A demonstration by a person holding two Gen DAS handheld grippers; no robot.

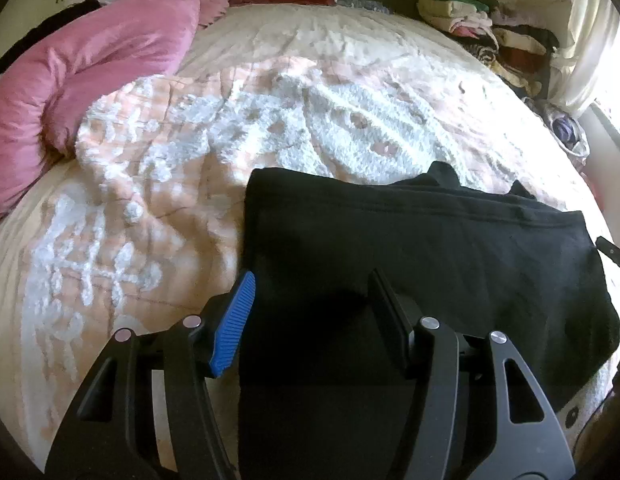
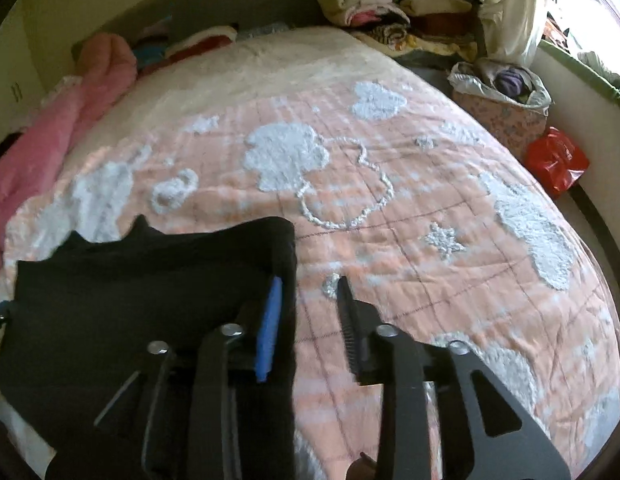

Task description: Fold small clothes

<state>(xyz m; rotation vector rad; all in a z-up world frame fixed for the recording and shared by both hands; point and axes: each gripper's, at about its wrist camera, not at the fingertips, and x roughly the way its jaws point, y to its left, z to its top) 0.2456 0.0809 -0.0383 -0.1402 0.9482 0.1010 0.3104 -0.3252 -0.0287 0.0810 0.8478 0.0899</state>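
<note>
A black garment (image 1: 430, 248) lies flat on the bed's pink and white quilt (image 1: 170, 168), partly folded. My left gripper (image 1: 310, 280) is open and hovers over the garment's left edge, its blue pad (image 1: 234, 320) at the cloth's border. In the right wrist view the same black garment (image 2: 150, 280) lies at the lower left. My right gripper (image 2: 310, 284) is open and straddles the garment's right edge, its blue pad (image 2: 270, 328) over the cloth and the other finger over the quilt (image 2: 390, 208). Neither gripper holds anything.
A pink duvet (image 1: 78, 88) lies bunched along the bed's left side. Stacks of folded clothes (image 1: 482, 20) sit beyond the far right corner. A patterned bag (image 2: 502, 108) and a red plastic bag (image 2: 558, 160) stand beside the bed on the right.
</note>
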